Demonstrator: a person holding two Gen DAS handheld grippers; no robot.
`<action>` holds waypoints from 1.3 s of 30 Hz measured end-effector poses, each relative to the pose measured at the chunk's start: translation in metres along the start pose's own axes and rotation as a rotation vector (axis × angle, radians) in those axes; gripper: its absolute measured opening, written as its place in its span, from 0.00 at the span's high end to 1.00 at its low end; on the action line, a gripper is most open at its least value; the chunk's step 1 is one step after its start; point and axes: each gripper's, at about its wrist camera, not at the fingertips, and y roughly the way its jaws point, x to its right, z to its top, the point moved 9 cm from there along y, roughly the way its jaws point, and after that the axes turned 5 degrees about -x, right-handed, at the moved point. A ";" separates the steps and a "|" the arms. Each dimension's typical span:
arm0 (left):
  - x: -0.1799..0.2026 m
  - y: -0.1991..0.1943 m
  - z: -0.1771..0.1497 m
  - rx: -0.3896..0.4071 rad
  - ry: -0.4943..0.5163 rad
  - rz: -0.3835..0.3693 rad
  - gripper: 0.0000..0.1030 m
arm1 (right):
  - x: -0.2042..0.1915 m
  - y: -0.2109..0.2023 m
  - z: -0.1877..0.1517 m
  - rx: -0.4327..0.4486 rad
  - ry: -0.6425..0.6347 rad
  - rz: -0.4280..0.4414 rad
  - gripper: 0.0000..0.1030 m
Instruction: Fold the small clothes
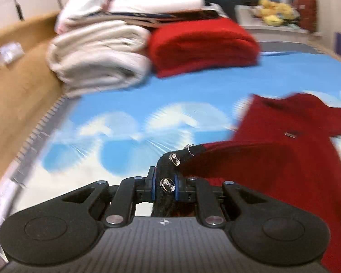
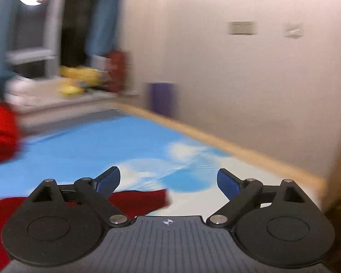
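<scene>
Left gripper pinching the red garment's dark trim, right gripper free

My left gripper is clamped on a dark band with metal snaps at the edge of the red garment, which spreads to the right and far side of that grip across the blue cloud-print sheet of the bed. Its long axis seems to run from my left gripper away to the right, though blur leaves the outline vague. My right gripper hangs spread wide and holds nothing; a red sleeve or corner lies just beneath and to its left, so I judge this hand the nearer one for the free end. At far left, folded clothes are stacked: cream pieces beside a folded red one. No containers are in view.
</scene>
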 end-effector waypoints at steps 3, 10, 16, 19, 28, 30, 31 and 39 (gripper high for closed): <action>-0.034 0.046 0.044 0.016 -0.001 0.153 0.86 | -0.028 -0.039 -0.057 -0.078 -0.090 0.163 0.10; -0.213 0.144 0.119 -0.077 -0.179 0.548 0.58 | -0.081 -0.094 -0.168 -0.214 -0.236 0.342 0.11; -0.254 0.165 0.087 -0.095 -0.518 0.467 0.00 | -0.107 -0.071 -0.180 -0.279 -0.237 0.375 0.11; -0.201 0.166 0.041 -0.189 -0.445 0.259 0.00 | -0.098 -0.075 -0.196 -0.359 -0.174 0.396 0.11; 0.006 0.064 -0.162 -0.349 -0.186 -0.201 0.00 | -0.057 -0.055 -0.262 -0.696 -0.084 0.489 0.30; 0.026 0.052 -0.192 -0.362 -0.145 -0.207 0.00 | -0.065 -0.065 -0.272 -0.715 -0.130 0.533 0.30; 0.032 0.046 -0.204 -0.364 -0.131 -0.192 0.00 | -0.071 -0.071 -0.274 -0.702 -0.176 0.552 0.30; 0.049 0.035 -0.230 -0.319 -0.168 -0.264 0.52 | -0.128 -0.115 -0.295 -0.630 -0.481 0.615 0.87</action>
